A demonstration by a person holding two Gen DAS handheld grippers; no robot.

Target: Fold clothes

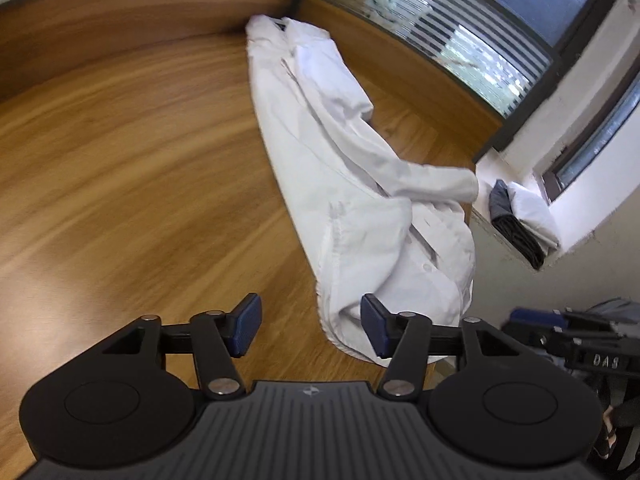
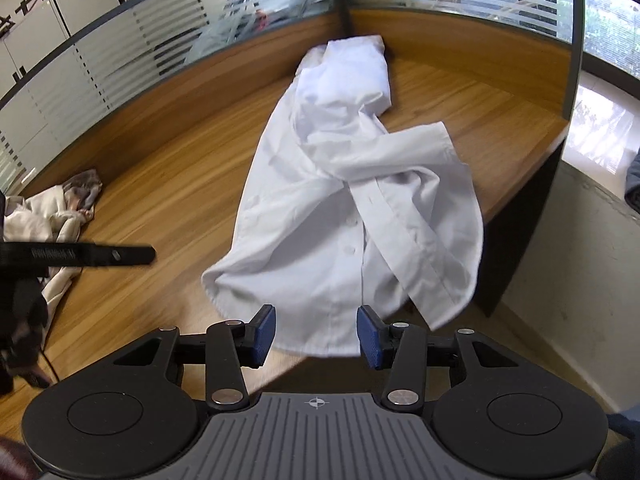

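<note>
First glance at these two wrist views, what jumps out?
A long white button-up shirt, loosely rolled, stretches from the wooden desk's far corner to its near edge, hem overhanging. Both the left gripper and right gripper hover open near the hem, holding nothing. A crumpled beige patterned cloth lies at the desk's left.

Each handheld gripper, the left gripper (image 1: 311, 331) and the right gripper (image 2: 316, 335), has a ribbed grey body with a small crosshair mark, 2 round black discs, black link arms with silver screws, and 2 fingers tipped with blue textured pads (image 2: 265, 334).
</note>
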